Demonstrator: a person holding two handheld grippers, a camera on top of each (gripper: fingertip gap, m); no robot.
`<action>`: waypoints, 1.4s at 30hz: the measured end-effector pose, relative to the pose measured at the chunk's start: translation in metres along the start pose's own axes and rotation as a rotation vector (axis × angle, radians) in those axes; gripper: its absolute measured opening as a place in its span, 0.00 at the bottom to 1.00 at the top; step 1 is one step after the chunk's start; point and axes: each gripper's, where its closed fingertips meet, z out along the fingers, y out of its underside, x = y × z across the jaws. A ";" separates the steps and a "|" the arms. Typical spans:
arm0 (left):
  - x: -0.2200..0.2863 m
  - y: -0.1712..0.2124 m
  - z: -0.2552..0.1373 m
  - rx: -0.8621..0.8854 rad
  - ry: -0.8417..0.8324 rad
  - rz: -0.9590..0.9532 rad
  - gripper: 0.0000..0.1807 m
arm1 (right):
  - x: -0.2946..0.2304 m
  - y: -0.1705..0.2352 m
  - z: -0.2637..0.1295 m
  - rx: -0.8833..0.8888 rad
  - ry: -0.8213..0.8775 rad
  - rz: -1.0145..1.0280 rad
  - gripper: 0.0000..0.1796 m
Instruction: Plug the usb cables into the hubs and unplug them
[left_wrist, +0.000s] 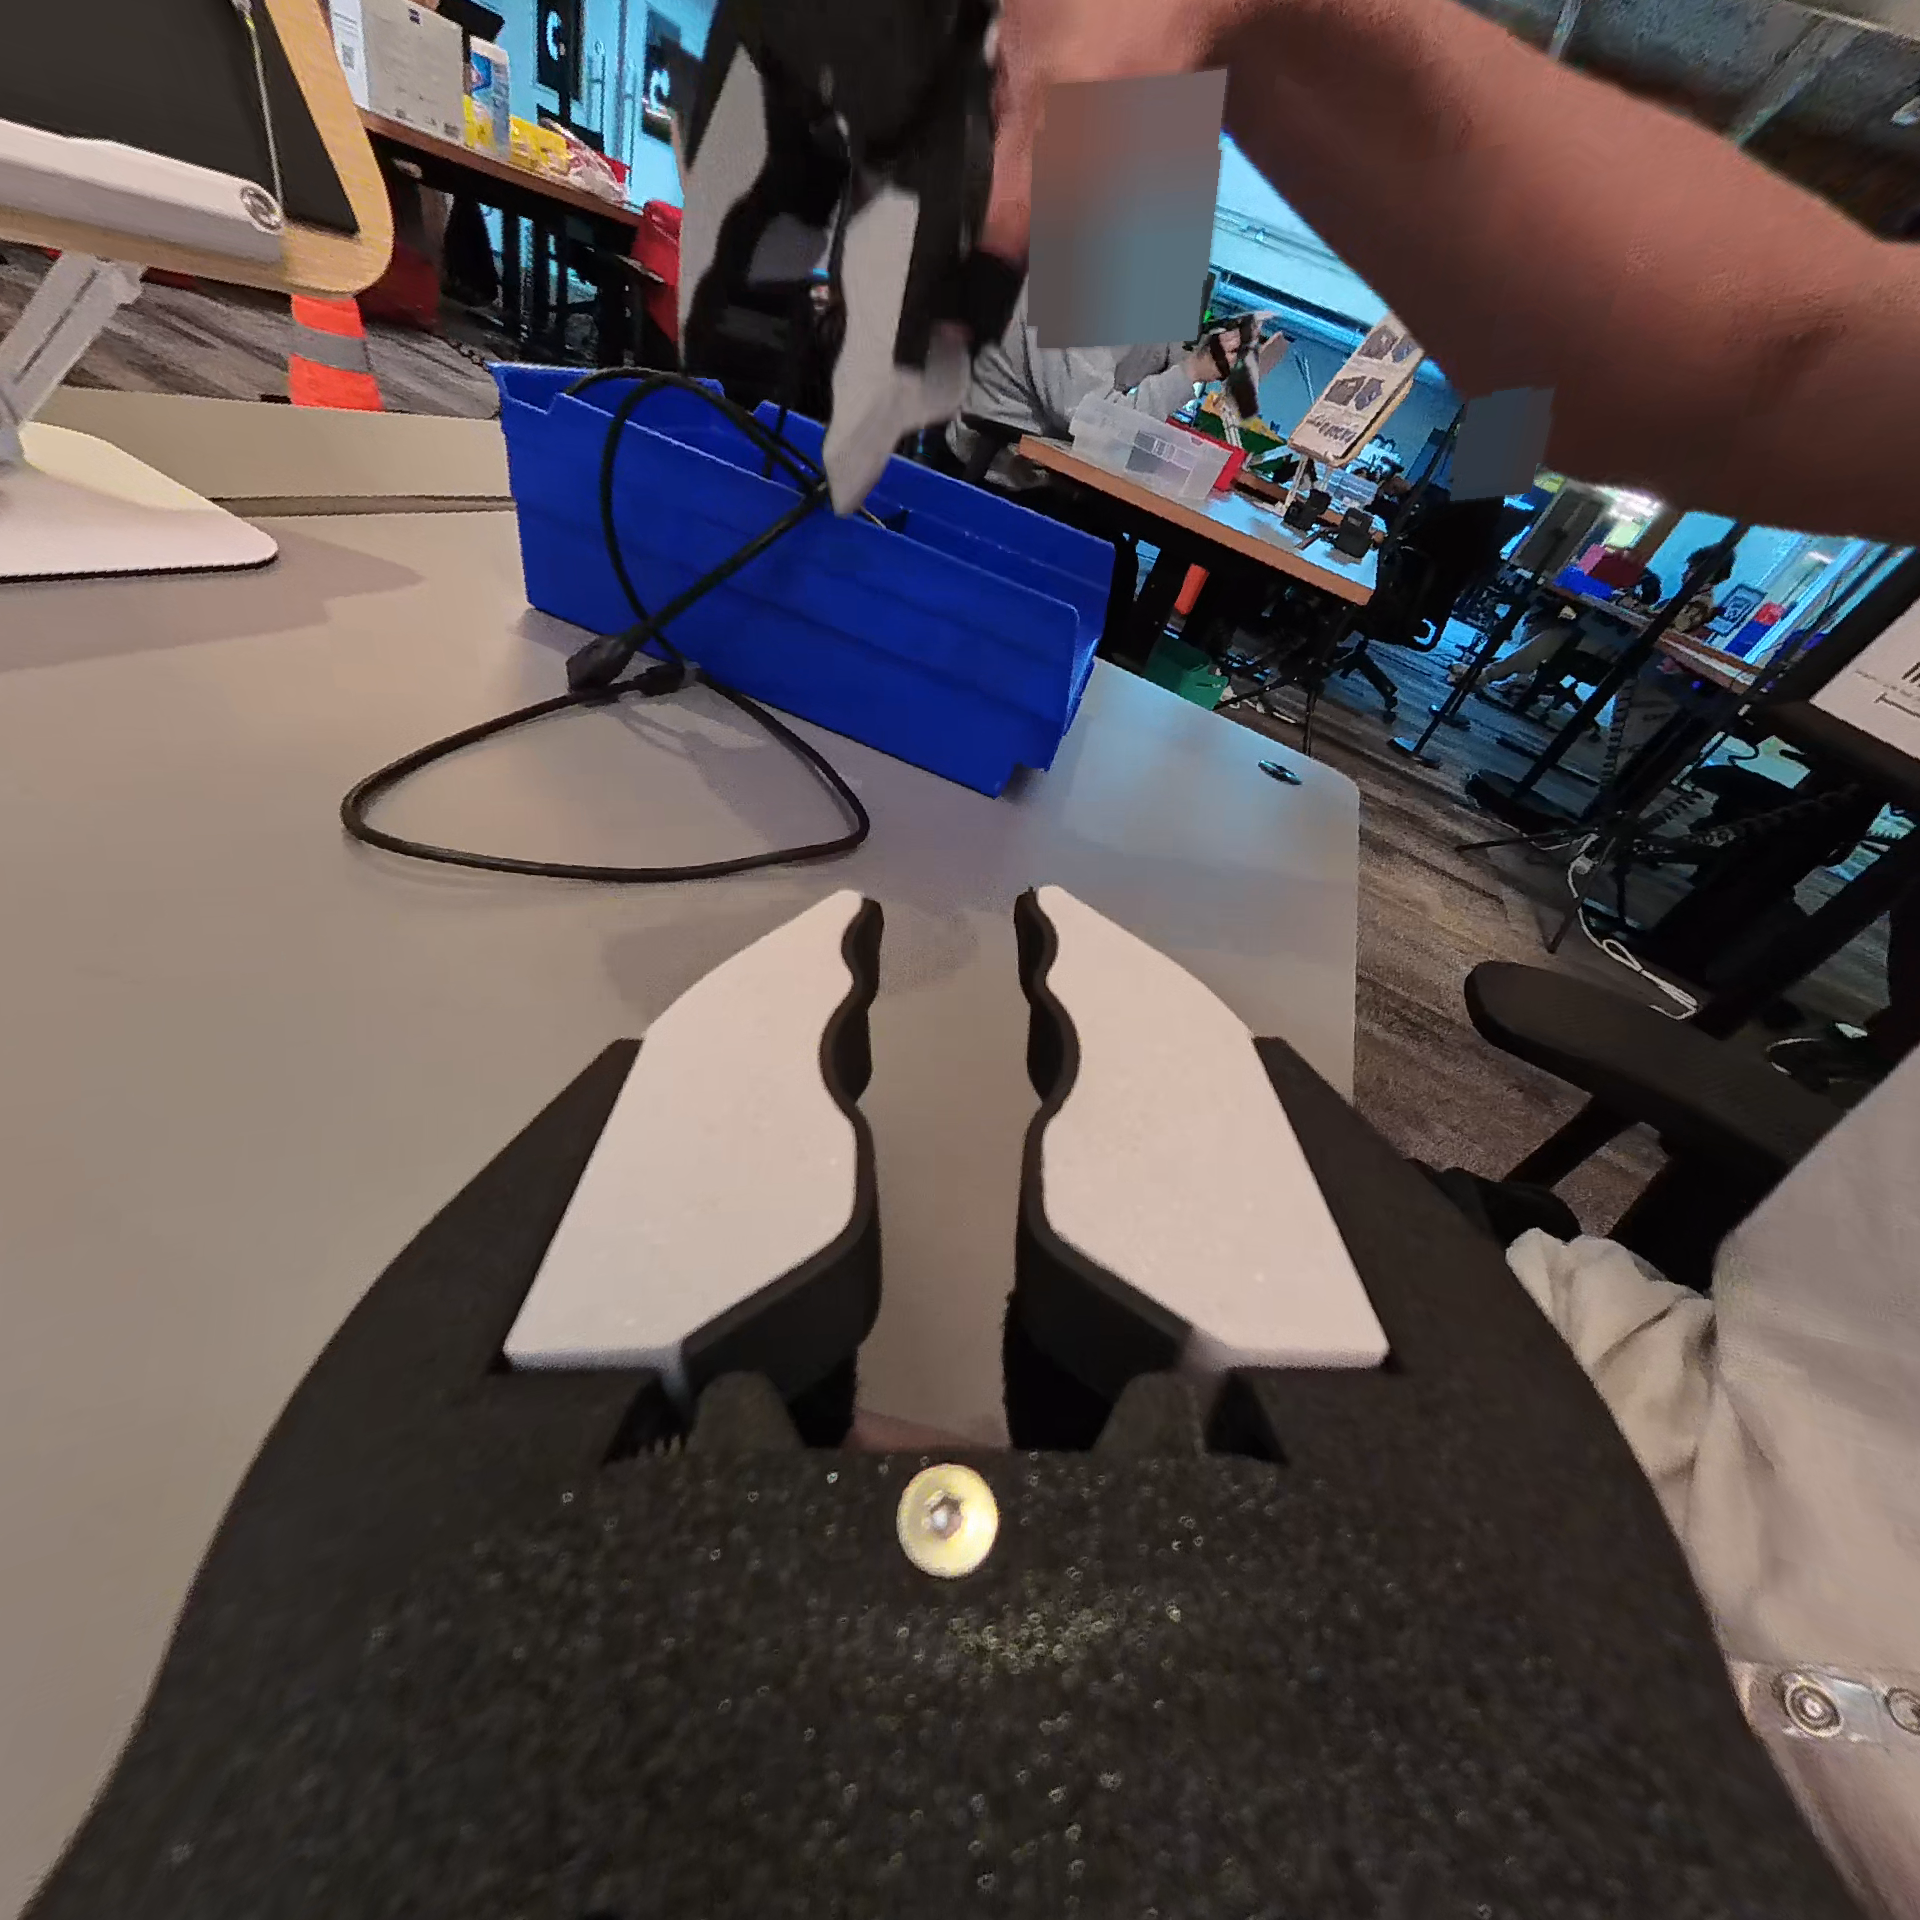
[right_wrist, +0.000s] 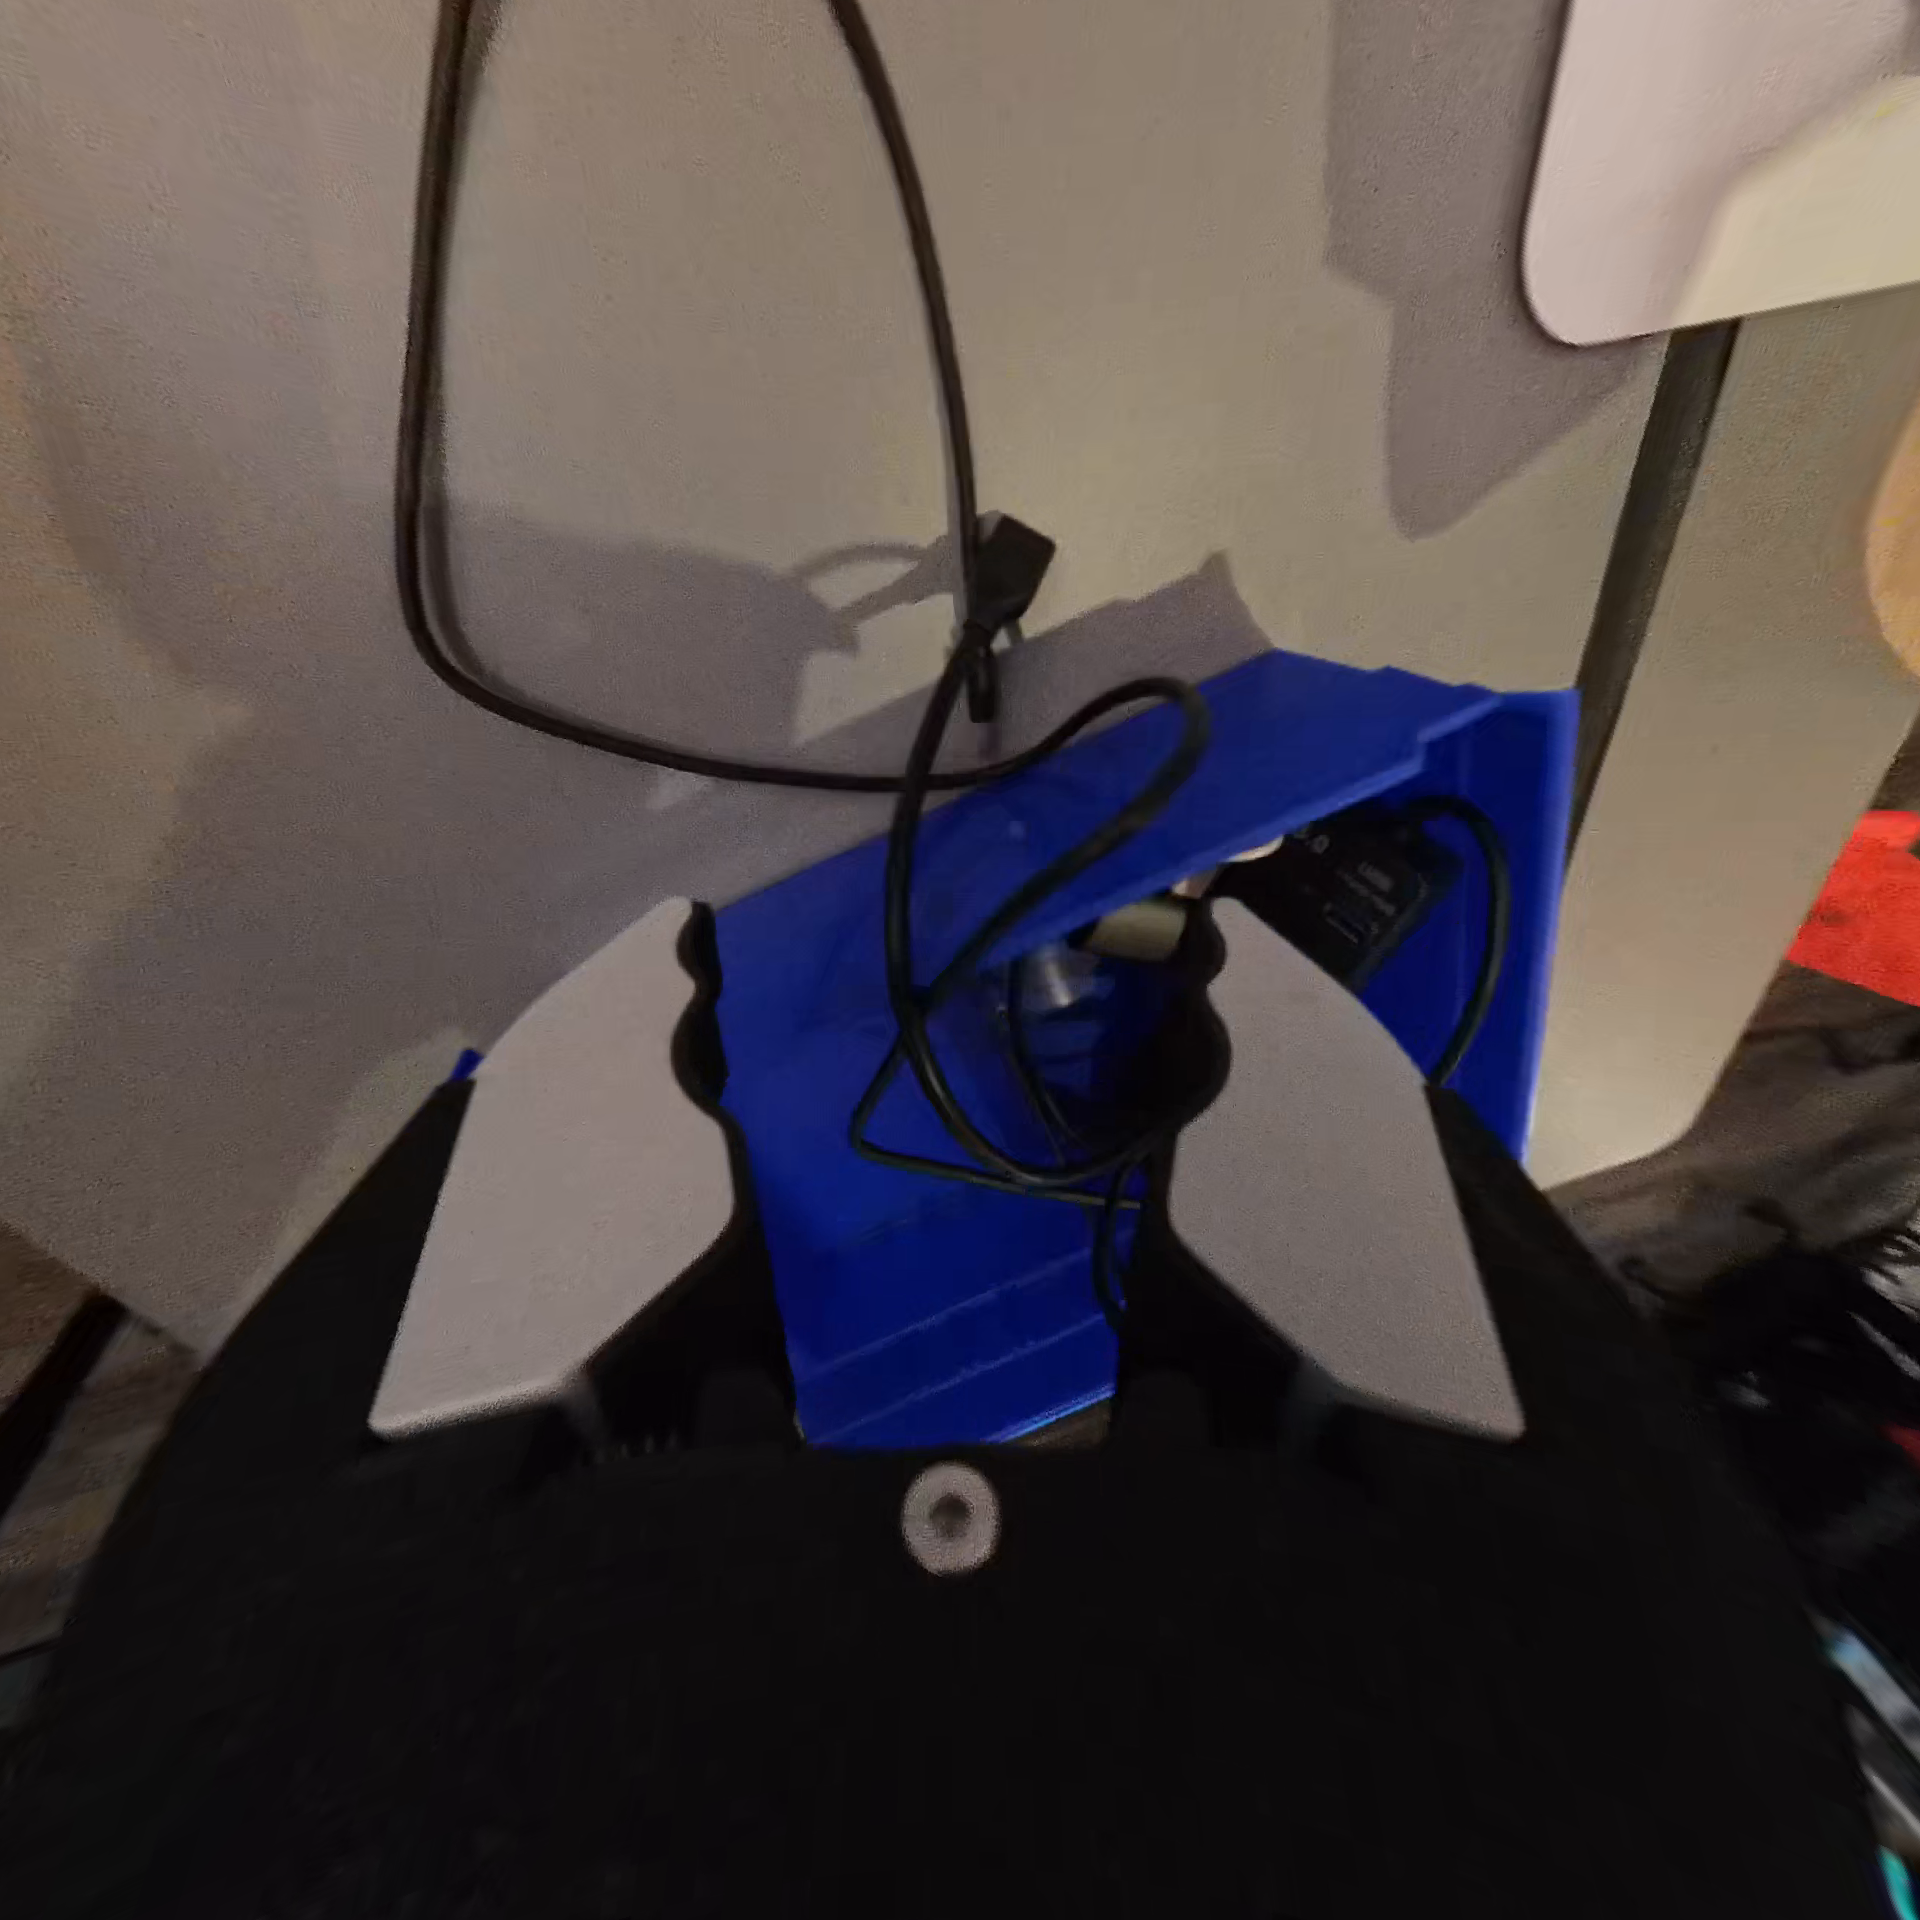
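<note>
Grey table (left_wrist: 260, 935) holds blue bin (left_wrist: 883, 644); right gripper (right_wrist: 951, 935) and left gripper (left_wrist: 948, 914) gape, empty.

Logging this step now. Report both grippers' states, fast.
Left gripper: open, empty, above the table.
Right gripper: open wide over the blue bin, gripping nothing; a cable runs between its fingers.

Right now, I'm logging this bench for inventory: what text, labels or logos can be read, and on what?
Round emblem on the white stand: no legible words.
Labels on the white boxes: too small to read.
Propped sign board: blurred.
Printed white sheet: cut off, unreadable.
Blue bin and black USB cable: no writing seen.
</note>
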 end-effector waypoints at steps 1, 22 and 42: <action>0.000 0.001 0.000 -0.004 0.002 0.000 0.14 | -0.003 0.001 0.010 -0.051 0.078 -0.027 0.46; 0.004 -0.002 0.000 0.007 0.004 0.007 0.14 | 0.114 0.072 -0.090 0.161 0.438 0.159 0.03; 0.010 0.004 0.005 -0.023 0.009 0.034 0.14 | 0.095 0.108 0.090 -0.173 0.136 0.092 0.03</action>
